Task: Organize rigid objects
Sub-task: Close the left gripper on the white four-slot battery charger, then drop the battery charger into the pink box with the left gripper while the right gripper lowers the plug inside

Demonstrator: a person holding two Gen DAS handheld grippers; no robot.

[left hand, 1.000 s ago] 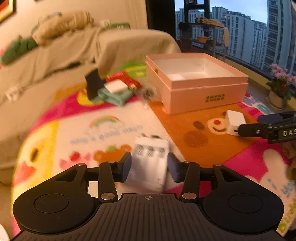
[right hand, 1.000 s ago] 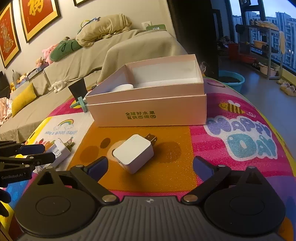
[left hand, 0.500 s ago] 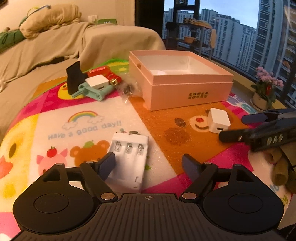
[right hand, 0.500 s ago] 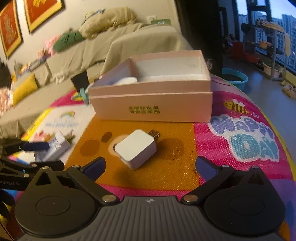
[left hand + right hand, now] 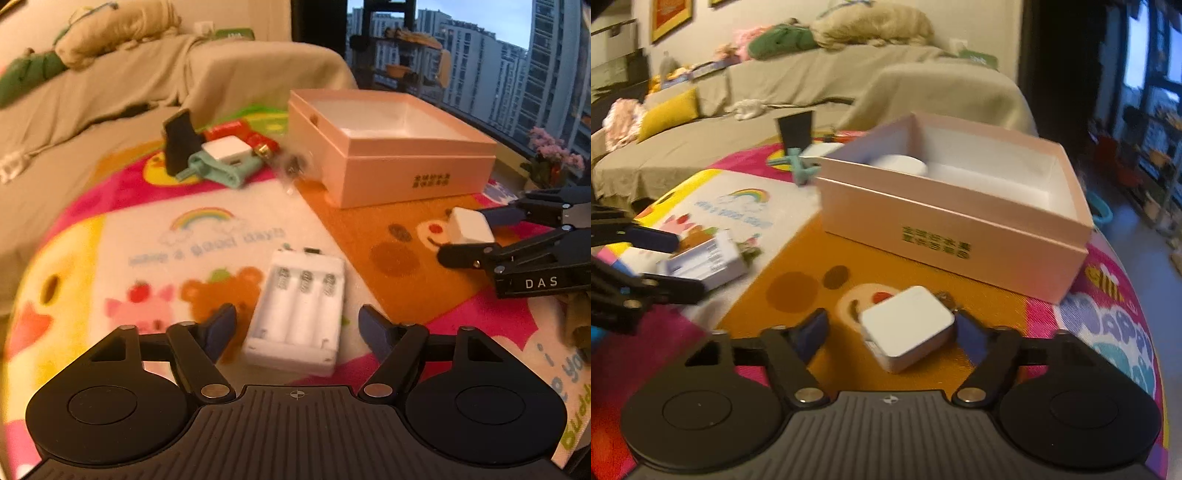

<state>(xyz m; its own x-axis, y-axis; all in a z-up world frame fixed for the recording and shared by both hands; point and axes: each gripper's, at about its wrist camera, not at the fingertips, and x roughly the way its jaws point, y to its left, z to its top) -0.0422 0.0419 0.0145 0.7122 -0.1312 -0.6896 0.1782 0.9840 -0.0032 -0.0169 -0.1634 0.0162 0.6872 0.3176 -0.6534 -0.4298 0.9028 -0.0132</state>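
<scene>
A white battery holder lies on the colourful mat between the open fingers of my left gripper; neither pad touches it. It also shows in the right wrist view. A white plug adapter lies on the orange patch between the open fingers of my right gripper, its right side close to the right pad. The adapter and right gripper show in the left wrist view. The open pink box stands behind, with a white round object inside.
At the back left of the mat lie a black block, a teal piece with a white adapter on it, a red item and a clear bag. A covered sofa stands behind.
My right gripper moved forward around the white adapter and its fingers narrowed. My left gripper, open since half a second ago, shifted so the battery holder sits centred between its fingers.
</scene>
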